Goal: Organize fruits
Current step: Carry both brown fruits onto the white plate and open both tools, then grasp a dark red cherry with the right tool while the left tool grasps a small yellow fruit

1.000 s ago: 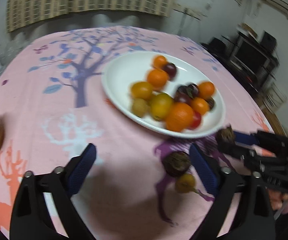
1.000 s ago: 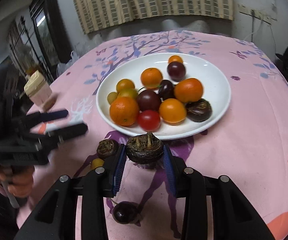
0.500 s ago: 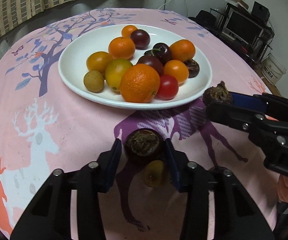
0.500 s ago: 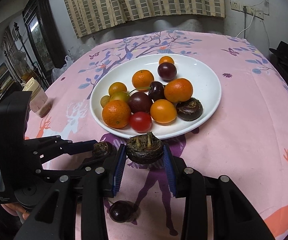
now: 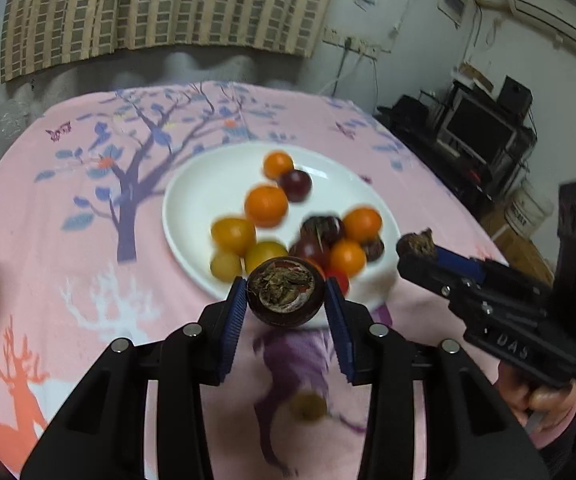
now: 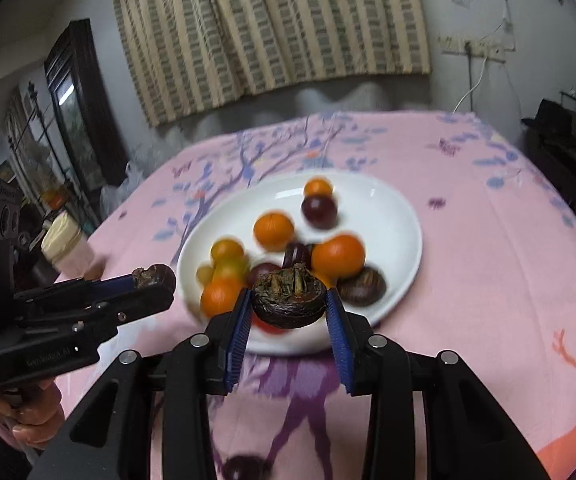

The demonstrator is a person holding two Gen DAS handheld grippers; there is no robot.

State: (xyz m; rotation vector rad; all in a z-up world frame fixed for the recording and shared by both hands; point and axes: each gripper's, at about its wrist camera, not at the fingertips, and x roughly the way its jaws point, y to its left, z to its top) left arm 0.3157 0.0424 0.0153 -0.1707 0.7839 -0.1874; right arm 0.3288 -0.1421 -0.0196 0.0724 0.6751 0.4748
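My left gripper [image 5: 286, 294] is shut on a dark brown round fruit [image 5: 284, 304] and holds it off the cloth, just in front of the white plate [image 5: 204, 184]. That plate carries several oranges, yellow fruits and dark plums. To the right, my right gripper [image 5: 417, 249] grips a second dark brown fruit [image 5: 418, 240]. In the right wrist view the right gripper [image 6: 289, 298] is shut on its dark fruit [image 6: 288, 306] near the plate's [image 6: 392, 208] front rim, and the left gripper [image 6: 156, 280] with its fruit [image 6: 153, 273] is at the left.
A small yellow fruit [image 5: 308, 407] lies on the pink printed tablecloth [image 5: 68, 240] below the left gripper. A dark plum [image 6: 246, 468] lies near the table's front edge. A capped jar [image 6: 68, 248] stands at the table's left edge. Shelves and boxes stand beyond the right side.
The left gripper went from open to shut around the dark fruit on the cloth, then lifted it. The right gripper rose slightly, still holding its fruit.
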